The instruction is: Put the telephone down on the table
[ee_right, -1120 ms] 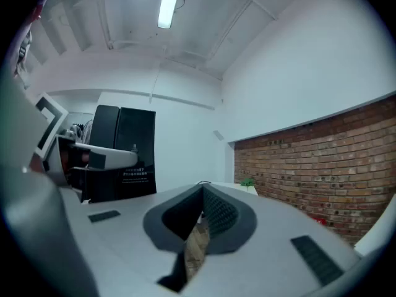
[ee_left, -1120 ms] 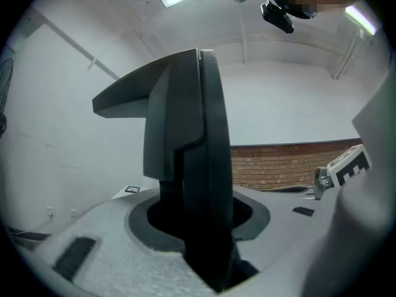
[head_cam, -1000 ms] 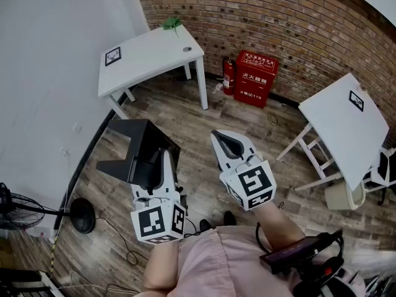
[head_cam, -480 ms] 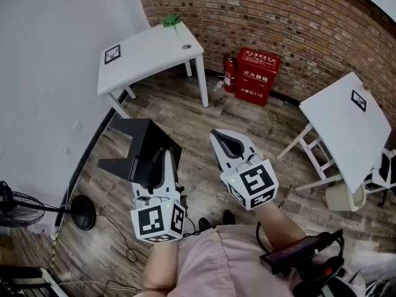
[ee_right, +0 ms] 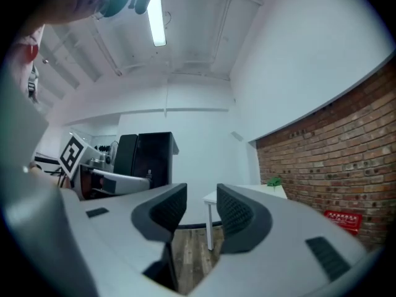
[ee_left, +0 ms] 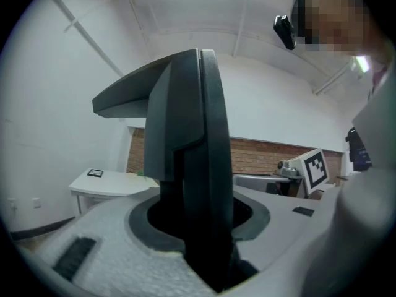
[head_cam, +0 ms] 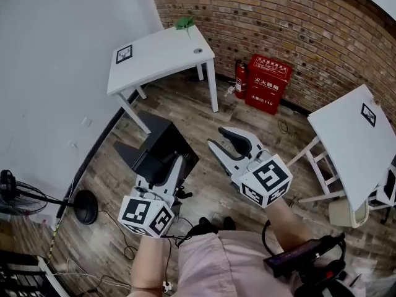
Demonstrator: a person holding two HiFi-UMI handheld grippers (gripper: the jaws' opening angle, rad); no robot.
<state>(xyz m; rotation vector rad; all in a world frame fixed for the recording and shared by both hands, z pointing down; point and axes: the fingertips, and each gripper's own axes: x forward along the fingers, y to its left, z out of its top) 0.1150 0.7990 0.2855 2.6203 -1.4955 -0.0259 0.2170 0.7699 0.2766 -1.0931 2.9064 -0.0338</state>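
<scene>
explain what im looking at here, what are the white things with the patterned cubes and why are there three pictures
There is no robot here. A person holds a hand-worked clamp, called a gripper, in each hand, and the patterned cubes are part of the grippers. The head view comes from a camera on the person's head, looking down at a wooden floor. It shows a left white table bearing a square marker and a small green thing. It also shows a right white table and a red box by the brick wall. The two gripper views come from cameras riding on each gripper. The left gripper is clamped on a black telephone, not yet on a table. The right gripper is empty, and its jaws have just been opening.
</scene>
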